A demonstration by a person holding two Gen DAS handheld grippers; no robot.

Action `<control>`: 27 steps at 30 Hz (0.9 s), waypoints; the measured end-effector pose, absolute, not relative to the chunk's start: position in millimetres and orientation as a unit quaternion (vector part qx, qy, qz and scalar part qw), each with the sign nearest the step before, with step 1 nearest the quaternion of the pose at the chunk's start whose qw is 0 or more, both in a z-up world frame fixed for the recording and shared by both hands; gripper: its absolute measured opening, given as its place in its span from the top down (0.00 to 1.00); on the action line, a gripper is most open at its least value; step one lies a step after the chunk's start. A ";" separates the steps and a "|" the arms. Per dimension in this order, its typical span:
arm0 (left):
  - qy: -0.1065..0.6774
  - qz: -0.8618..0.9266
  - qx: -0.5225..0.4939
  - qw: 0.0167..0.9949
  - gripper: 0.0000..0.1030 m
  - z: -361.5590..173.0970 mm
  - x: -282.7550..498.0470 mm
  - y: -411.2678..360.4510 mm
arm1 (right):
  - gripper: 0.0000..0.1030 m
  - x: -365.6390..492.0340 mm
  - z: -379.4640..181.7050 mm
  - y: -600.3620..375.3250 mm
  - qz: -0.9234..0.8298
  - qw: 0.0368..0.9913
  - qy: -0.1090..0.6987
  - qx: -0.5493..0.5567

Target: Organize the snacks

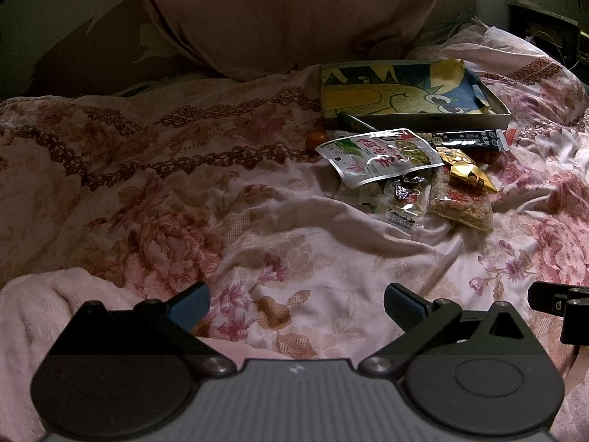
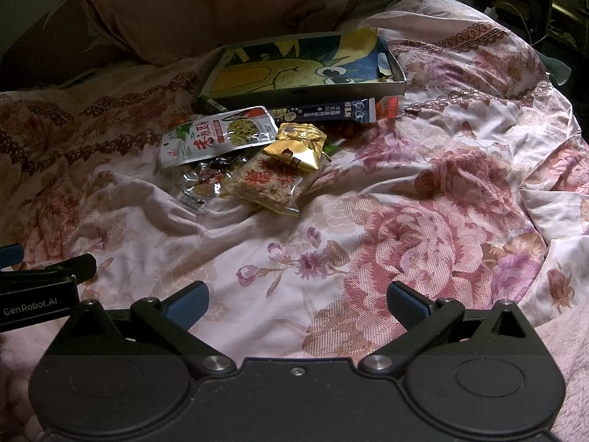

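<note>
A heap of snack packets lies on a floral bedspread in front of a shallow box (image 1: 423, 119) (image 2: 313, 93) with a yellow-and-blue cartoon lining. The heap holds a white-green pouch (image 1: 379, 154) (image 2: 217, 134), a gold packet (image 1: 467, 173) (image 2: 298, 145), a clear rice-crisp pack (image 1: 460, 204) (image 2: 267, 182), a clear candy bag (image 1: 403, 199) (image 2: 206, 180) and a dark blue stick pack (image 1: 471, 138) (image 2: 327, 112). My left gripper (image 1: 297, 307) is open and empty, well short of the heap. My right gripper (image 2: 297, 305) is also open and empty, below and right of the snacks.
A large pink pillow (image 1: 287, 14) (image 2: 221, 3) leans behind the box. The rumpled floral bedspread (image 1: 165, 184) (image 2: 441, 202) fills the foreground. Dark furniture (image 1: 545, 33) (image 2: 533, 7) stands at the far right. A fluffy pink blanket (image 1: 48, 302) lies at the near left.
</note>
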State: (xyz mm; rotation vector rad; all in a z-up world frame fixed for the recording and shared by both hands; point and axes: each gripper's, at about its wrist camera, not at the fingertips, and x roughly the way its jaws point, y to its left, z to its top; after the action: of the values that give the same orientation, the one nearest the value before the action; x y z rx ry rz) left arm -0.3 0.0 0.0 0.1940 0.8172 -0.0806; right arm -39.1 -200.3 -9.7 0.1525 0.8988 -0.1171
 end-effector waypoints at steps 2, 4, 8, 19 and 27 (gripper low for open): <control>0.397 -0.039 0.094 0.912 0.00 0.0 -0.2 0.0 | 0.00 -39.1 -9.7 -200.3 -0.057 0.896 0.434 0.074; 0.397 -0.039 0.094 0.912 0.00 0.0 -0.3 -0.1 | 0.00 -39.1 -9.8 -200.3 -0.057 0.896 0.434 0.074; 0.397 -0.039 0.094 0.912 0.00 0.0 -0.2 -0.1 | 0.00 -39.0 -10.0 -200.4 -0.057 0.896 0.434 0.074; 0.397 -0.039 0.094 0.912 0.00 0.0 -0.2 -0.1 | 0.00 -38.4 -11.0 -200.6 -0.057 0.896 0.435 0.074; 0.397 -0.039 0.095 0.912 0.00 0.0 -0.3 0.1 | 0.00 -37.8 -11.4 -200.0 -0.057 0.895 0.436 0.073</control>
State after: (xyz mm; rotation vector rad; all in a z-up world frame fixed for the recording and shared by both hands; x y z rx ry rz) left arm -0.3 0.1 0.0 0.1957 0.8186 -0.0800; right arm -37.8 -200.0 -11.4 0.1515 0.9033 -0.1175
